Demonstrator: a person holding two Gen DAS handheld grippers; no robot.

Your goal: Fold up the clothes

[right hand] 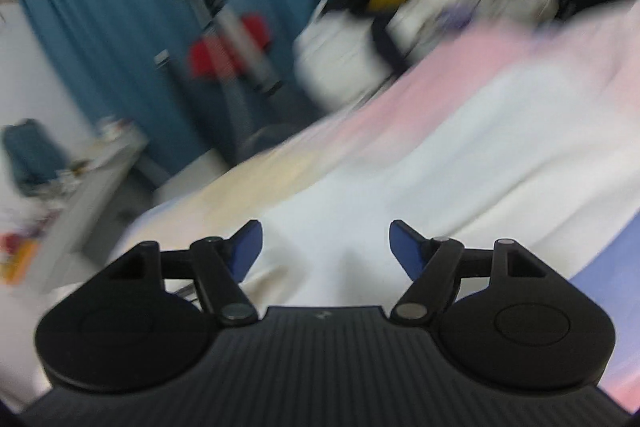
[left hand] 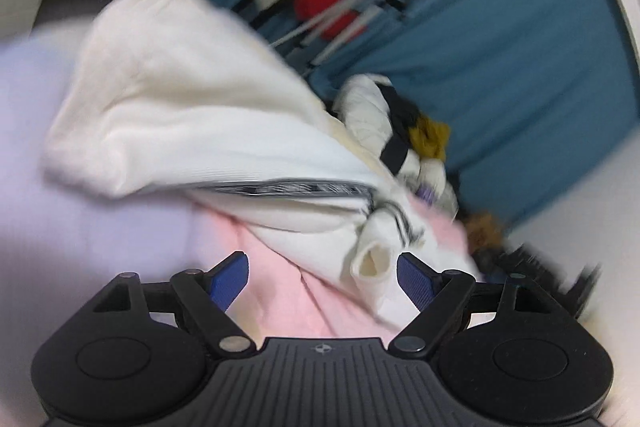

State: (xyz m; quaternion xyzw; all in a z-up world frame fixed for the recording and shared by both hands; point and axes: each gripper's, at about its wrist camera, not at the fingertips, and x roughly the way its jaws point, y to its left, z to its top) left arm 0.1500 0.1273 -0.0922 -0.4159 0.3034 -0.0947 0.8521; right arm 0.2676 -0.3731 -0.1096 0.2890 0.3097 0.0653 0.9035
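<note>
Clearly the left tongs [left hand: 323, 277] are nearer, spread wide and empty just below the cream sweater [left hand: 180, 115] bunched on the pink bed sheet [left hand: 280, 291], cuff between their tips, while the right tongs [right hand: 326, 247] hover equally wide.

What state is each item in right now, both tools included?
Left tool: open, holding nothing.
Right tool: open, holding nothing.
Cream knit garment with a dark zipper: crumpled, unfolded, cuff lying between the left tool's fingers.
Pink sheet: spread out under the garment.
Heap of white, black and mustard clothes: piled, unfolded.
</note>
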